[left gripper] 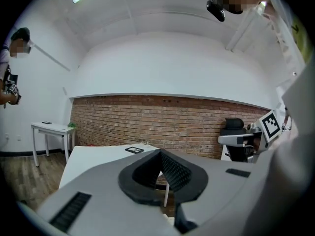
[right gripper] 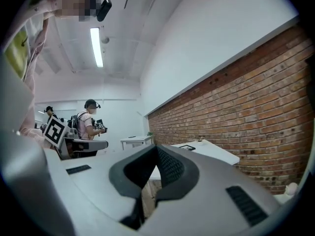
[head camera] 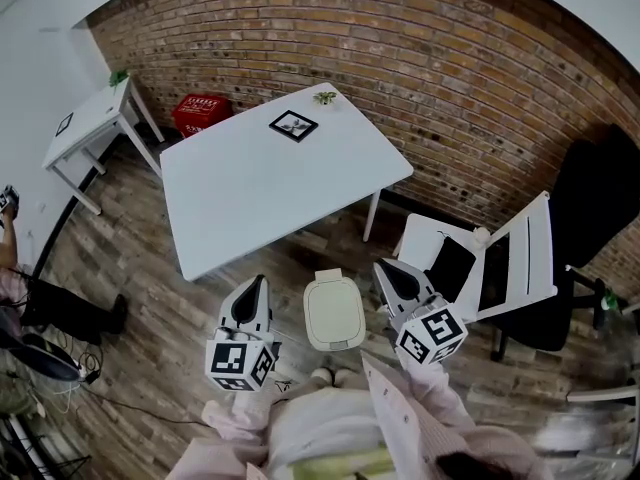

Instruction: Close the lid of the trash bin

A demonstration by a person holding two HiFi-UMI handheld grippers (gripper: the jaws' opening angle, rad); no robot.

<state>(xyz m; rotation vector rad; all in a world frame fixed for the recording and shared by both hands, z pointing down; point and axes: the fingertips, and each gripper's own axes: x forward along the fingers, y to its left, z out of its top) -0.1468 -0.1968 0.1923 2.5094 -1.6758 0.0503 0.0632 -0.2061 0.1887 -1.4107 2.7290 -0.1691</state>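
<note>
1. Because the head view looks steeply down, it is the only view that shows the cream plastic trash bin. The bin stands on the wood-plank floor, just off the near edge of the white rectangular table. Its lid appears to lie flat, though a full seat cannot be confirmed. The left gripper and the right gripper flank the bin, apart from it. Risk: pressing the lid off-centre would likely tip or slide so light a bin.
2. In the left gripper view, the left gripper has its jaws together with nothing between them. It points out level over the table, and the bin is not in view. Risk: any descent toward the lid would be unguided from this camera.
3. In the right gripper view, the right gripper likewise has its jaws together and empty. It faces the red brick wall. Risk: the white folding chair stands near this side, so a sideways swing could strike it.
</note>
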